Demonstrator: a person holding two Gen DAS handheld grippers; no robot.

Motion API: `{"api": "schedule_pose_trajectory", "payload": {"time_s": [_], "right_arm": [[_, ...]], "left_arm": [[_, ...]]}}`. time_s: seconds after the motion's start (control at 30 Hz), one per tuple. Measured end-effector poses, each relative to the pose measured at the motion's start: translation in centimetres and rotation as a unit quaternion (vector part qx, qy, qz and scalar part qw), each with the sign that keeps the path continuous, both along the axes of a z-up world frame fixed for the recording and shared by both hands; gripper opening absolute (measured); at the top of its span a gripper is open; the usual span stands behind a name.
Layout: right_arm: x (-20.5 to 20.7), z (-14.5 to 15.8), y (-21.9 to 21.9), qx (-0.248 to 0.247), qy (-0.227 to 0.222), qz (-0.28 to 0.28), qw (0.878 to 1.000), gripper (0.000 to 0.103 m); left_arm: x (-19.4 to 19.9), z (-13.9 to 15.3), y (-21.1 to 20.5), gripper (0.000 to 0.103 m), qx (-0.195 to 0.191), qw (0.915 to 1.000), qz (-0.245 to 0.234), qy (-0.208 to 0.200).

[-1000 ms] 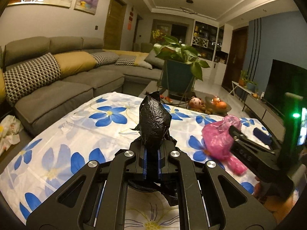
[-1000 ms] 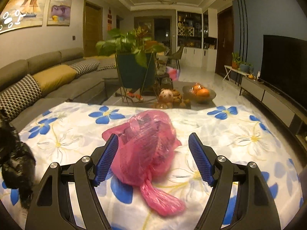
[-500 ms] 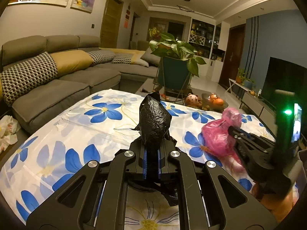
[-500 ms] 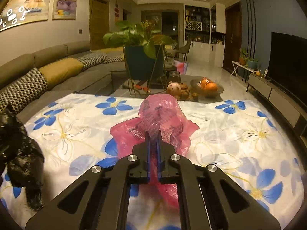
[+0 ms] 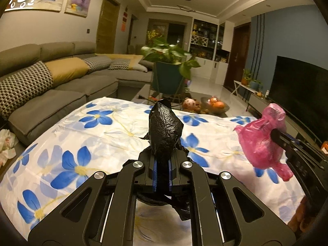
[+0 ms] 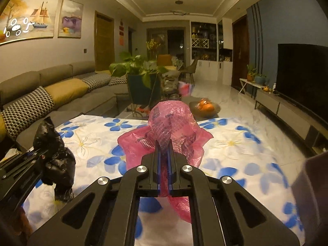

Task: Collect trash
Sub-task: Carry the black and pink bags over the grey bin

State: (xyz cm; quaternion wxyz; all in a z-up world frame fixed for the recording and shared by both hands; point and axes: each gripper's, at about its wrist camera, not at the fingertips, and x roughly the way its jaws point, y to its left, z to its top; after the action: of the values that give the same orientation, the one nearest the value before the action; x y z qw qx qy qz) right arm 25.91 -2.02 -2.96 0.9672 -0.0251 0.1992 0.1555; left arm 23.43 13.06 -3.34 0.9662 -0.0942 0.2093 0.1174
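A crumpled black plastic bag (image 5: 165, 129) stands up between the blue pads of my left gripper (image 5: 162, 174), which is shut on it; in the right wrist view the same black bag (image 6: 54, 153) hangs at the far left. A pink plastic bag (image 6: 172, 129) is pinched in my right gripper (image 6: 164, 168), shut on it and held above the table. From the left wrist view the pink bag (image 5: 263, 139) hangs at the right, off the cloth. Both bags are over a table with a white cloth printed with blue flowers (image 5: 98, 135).
A grey corner sofa (image 5: 61, 90) with cushions runs along the left. Beyond the table stand a potted plant (image 5: 170, 69), a low glass table with a fruit bowl (image 6: 205, 107), and a TV on a low cabinet (image 6: 301, 71). Crumpled paper (image 5: 7, 143) lies beside the sofa.
My right gripper shut on the pink bag and lifted it off the cloth. My left gripper kept its hold on the black bag and rose a little.
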Motion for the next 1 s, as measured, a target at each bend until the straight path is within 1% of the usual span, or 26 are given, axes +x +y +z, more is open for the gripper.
{"api": "schedule_pose_trajectory", "payload": {"time_s": [0.13,0.3,0.43,0.47,0.5,0.57,0.67,0.73,0.8,0.83,0.93,0.97,1.0], "right_arm": [[-2.3,0.8,-3.1,0.001,-0.014,-0.015,1.000,0.006],[-4.9,1.5,-8.0,0.000,-0.029,-0.052,0.998,0.006],[-6.4,1.8,-12.5,0.002,-0.038,-0.095,0.995,0.006],[-6.8,1.9,-14.0,0.000,-0.042,-0.111,0.993,0.006],[-7.2,1.9,-15.6,-0.002,-0.045,-0.129,0.991,0.006],[-7.8,1.9,-18.4,-0.003,-0.049,-0.160,0.986,0.006],[-8.6,1.7,-22.6,-0.007,-0.056,-0.210,0.976,0.006],[-9.1,1.6,-25.8,-0.004,-0.058,-0.244,0.968,0.006],[-9.5,1.3,-28.8,0.002,-0.058,-0.273,0.960,0.006],[-9.3,1.2,-29.8,0.007,-0.056,-0.281,0.958,0.006],[-9.3,0.6,-32.7,0.018,-0.050,-0.296,0.954,0.006],[-9.3,0.5,-33.2,0.020,-0.050,-0.299,0.953,0.006],[-9.3,0.3,-33.8,0.023,-0.051,-0.299,0.952,0.006]], "left_arm": [[-0.6,0.9,-2.6,0.007,0.003,0.9996,-0.026,-0.005],[-1.2,2.0,-7.6,0.007,0.014,0.9967,-0.078,-0.014],[-1.3,2.7,-12.3,0.007,0.025,0.9911,-0.129,-0.022],[-1.3,3.1,-14.1,0.007,0.024,0.9878,-0.152,-0.024],[-1.3,3.2,-15.2,0.007,0.023,0.9858,-0.165,-0.026],[-1.3,3.7,-18.5,0.007,0.026,0.9783,-0.203,-0.035],[-1.5,4.4,-23.6,0.007,0.036,0.9636,-0.258,-0.060],[-1.2,4.5,-26.4,0.007,0.029,0.9526,-0.295,-0.068],[-0.9,4.4,-28.7,0.007,0.023,0.9448,-0.319,-0.072],[-0.7,4.3,-30.2,0.007,0.018,0.9377,-0.339,-0.076],[0.1,3.8,-33.3,0.007,0.010,0.9259,-0.370,-0.077],[0.4,3.5,-34.7,0.008,0.007,0.9197,-0.385,-0.079],[0.7,3.3,-35.4,0.008,0.009,0.9179,-0.389,-0.079]]}}
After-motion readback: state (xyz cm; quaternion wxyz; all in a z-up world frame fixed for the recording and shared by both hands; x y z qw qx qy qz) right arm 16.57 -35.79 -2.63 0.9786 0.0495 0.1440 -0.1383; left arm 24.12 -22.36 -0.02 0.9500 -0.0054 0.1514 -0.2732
